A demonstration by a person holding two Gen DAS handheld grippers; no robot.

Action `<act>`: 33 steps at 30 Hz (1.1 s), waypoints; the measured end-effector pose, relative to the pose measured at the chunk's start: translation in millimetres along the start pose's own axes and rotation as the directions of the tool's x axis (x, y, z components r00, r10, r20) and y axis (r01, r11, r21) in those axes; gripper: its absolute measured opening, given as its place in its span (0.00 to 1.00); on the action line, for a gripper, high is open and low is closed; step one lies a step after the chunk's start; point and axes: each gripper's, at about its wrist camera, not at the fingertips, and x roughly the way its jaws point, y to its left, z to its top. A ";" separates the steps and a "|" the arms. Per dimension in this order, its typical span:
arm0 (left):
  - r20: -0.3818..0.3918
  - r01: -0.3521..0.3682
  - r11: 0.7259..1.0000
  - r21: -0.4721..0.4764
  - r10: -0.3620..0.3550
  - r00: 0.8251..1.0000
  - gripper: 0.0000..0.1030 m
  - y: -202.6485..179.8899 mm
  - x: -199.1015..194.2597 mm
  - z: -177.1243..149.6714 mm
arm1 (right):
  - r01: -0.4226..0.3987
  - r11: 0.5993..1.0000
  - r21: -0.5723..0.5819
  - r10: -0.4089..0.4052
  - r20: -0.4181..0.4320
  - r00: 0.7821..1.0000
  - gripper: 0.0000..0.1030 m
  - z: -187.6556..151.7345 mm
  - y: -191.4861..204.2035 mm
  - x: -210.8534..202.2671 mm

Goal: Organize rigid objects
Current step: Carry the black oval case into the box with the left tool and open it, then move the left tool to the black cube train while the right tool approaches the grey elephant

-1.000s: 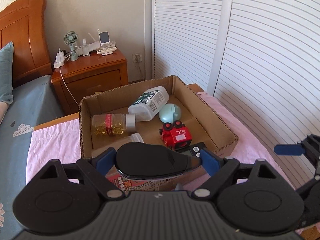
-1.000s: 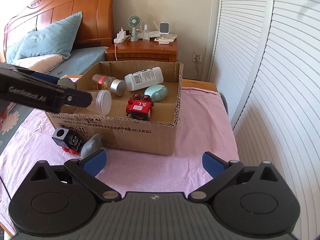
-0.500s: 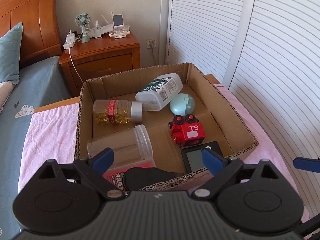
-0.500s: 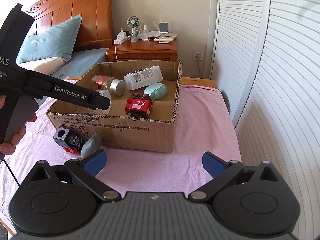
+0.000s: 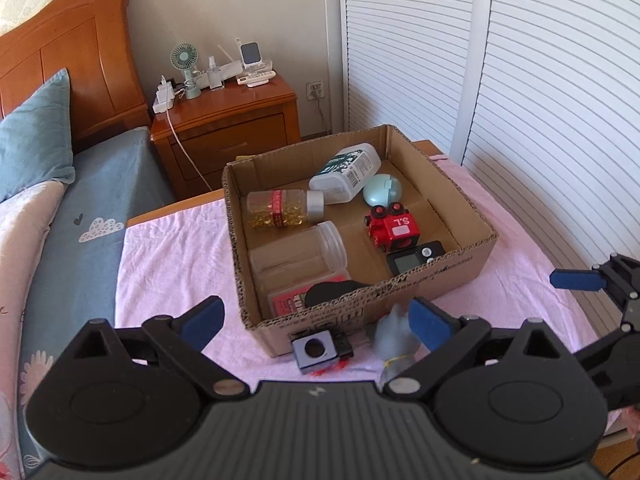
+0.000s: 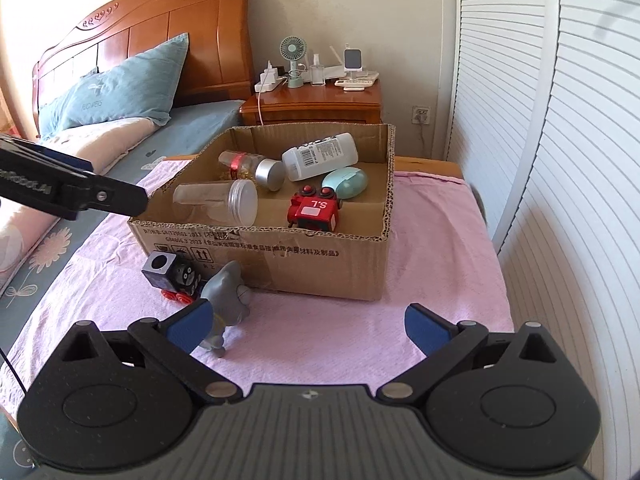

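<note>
Dropped the black mouse (image 5: 332, 291) into the box (image 5: 460, 264); left gripper (image 5: 316, 318) now released, right gripper (image 6: 306, 322) released too. Train (image 6: 170, 274) and grey toy (image 6: 226, 294) next.

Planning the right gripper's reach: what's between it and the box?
Right wrist view: a grey toy by the right gripper's left finger, a black toy train behind it; otherwise bare pink cloth up to the box.

A wooden headboard (image 6: 152, 40) backs the bed (image 5: 80, 208) and its blue pillow (image 6: 120, 88). A wooden nightstand (image 5: 228, 120) stands against the beige wall (image 5: 240, 8), beside sunlit white louvered doors (image 5: 520, 80).
</note>
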 end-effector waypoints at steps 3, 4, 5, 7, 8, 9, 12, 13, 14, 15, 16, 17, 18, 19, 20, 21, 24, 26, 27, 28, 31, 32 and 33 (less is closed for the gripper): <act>0.008 -0.044 0.999 0.018 0.044 0.999 0.98 1.8 -13.7 -17.1 | -0.023 1.000 -0.011 0.023 -0.013 1.000 1.00 -4.4 3.3 2.7; 0.010 -0.055 0.998 0.018 0.055 0.998 0.98 2.4 -16.6 -24.4 | -0.027 1.000 -0.017 0.027 -0.016 1.000 1.00 -6.0 5.0 3.9; 0.009 -0.058 0.998 0.011 0.057 0.998 0.98 2.8 -18.0 -30.9 | -0.027 0.999 -0.021 0.027 -0.020 0.999 1.00 -7.0 6.9 5.2; 0.005 -0.039 0.999 -0.021 0.040 0.999 0.98 4.2 -17.0 -43.4 | -0.029 0.999 -0.027 0.028 -0.025 0.999 1.00 -9.1 9.2 7.4; 0.005 -0.031 0.998 -0.045 0.032 0.999 0.98 5.3 -14.6 -49.5 | -0.030 0.999 -0.025 0.030 -0.030 0.999 1.00 -9.5 10.2 8.8; 0.012 -0.029 0.997 -0.067 0.030 0.999 0.98 5.7 -11.9 -56.1 | -0.034 0.999 -0.023 0.033 -0.032 0.999 1.00 -10.0 11.1 9.9; 0.009 -0.064 0.993 -0.104 0.065 0.998 0.98 4.2 1.7 -71.8 | -0.047 0.999 -0.021 0.046 -0.044 0.998 1.00 -12.2 15.4 14.9; 0.011 -0.076 0.991 -0.112 0.078 0.997 0.98 3.6 6.1 -75.6 | -0.045 0.999 -0.022 0.044 -0.047 0.998 1.00 -13.1 17.0 16.8; 0.016 -0.090 0.989 -0.121 0.093 0.996 0.98 3.7 10.6 -80.6 | -0.044 0.999 -0.025 0.043 -0.051 0.998 1.00 -14.4 18.8 18.7; 0.012 -0.104 0.986 -0.132 0.107 0.994 0.98 3.9 15.4 -84.2 | -0.045 0.999 -0.027 0.043 -0.057 0.997 1.00 -15.3 20.3 21.0; 0.003 -0.115 0.983 -0.145 0.117 0.993 0.98 4.9 20.0 -86.4 | -0.047 0.998 -0.030 0.045 -0.062 0.997 1.00 -16.2 22.0 23.3; -0.009 -0.122 0.979 -0.166 0.123 0.992 0.98 7.0 24.4 -89.2 | -0.050 0.998 -0.030 0.048 -0.064 0.997 1.00 -17.5 22.8 25.2; -0.015 -0.120 0.974 -0.190 0.119 0.993 0.98 10.3 27.3 -92.1 | -0.053 0.998 -0.032 0.051 -0.065 0.997 1.00 -18.6 24.2 27.3; -0.021 -0.113 0.970 -0.216 0.111 0.994 0.98 14.4 29.8 -95.5 | -0.058 0.998 -0.036 0.055 -0.069 0.996 1.00 -19.5 25.8 29.4; -0.030 -0.105 0.965 -0.240 0.101 0.994 0.98 19.0 32.0 -98.6 | -0.061 0.997 -0.043 0.058 -0.071 0.996 1.00 -20.1 27.5 31.8; -0.038 -0.099 0.962 -0.256 0.092 0.995 0.98 22.9 34.3 -101.4 | -0.063 0.997 -0.051 0.060 -0.072 0.996 1.00 -21.0 29.6 34.0; -0.059 -0.110 0.953 -0.281 0.097 0.993 0.98 31.8 40.4 -108.3 | -0.070 0.994 -0.084 0.063 -0.084 0.994 1.00 -22.9 39.0 41.8; -0.059 -0.125 0.950 -0.288 0.113 0.992 0.98 35.8 41.2 -111.3 | -0.072 0.991 -0.108 0.062 -0.094 0.994 1.00 -23.9 47.3 48.4; -0.057 -0.129 0.949 -0.287 0.117 0.991 0.98 37.8 41.3 -112.4 | -0.071 0.991 -0.117 0.060 -0.096 0.994 1.00 -24.1 51.0 51.4; -0.056 -0.131 0.949 -0.287 0.120 0.991 0.98 39.4 41.2 -113.3 | -0.068 0.990 -0.124 0.057 -0.094 0.994 1.00 -23.9 55.1 55.1; -0.055 -0.139 0.947 -0.288 0.128 0.990 0.98 45.1 40.8 -115.5 | -0.060 0.989 -0.135 0.048 -0.093 0.995 1.00 -21.9 65.2 66.9; -0.054 -0.142 0.948 -0.285 0.132 0.990 0.98 46.6 40.6 -116.0 | -0.053 0.989 -0.138 0.040 -0.096 0.995 1.00 -21.1 67.9 71.6; -0.051 -0.145 0.949 -0.282 0.136 0.989 0.98 47.9 40.1 -116.7 | -0.047 0.989 -0.143 0.033 -0.096 0.995 1.00 -20.2 70.4 75.9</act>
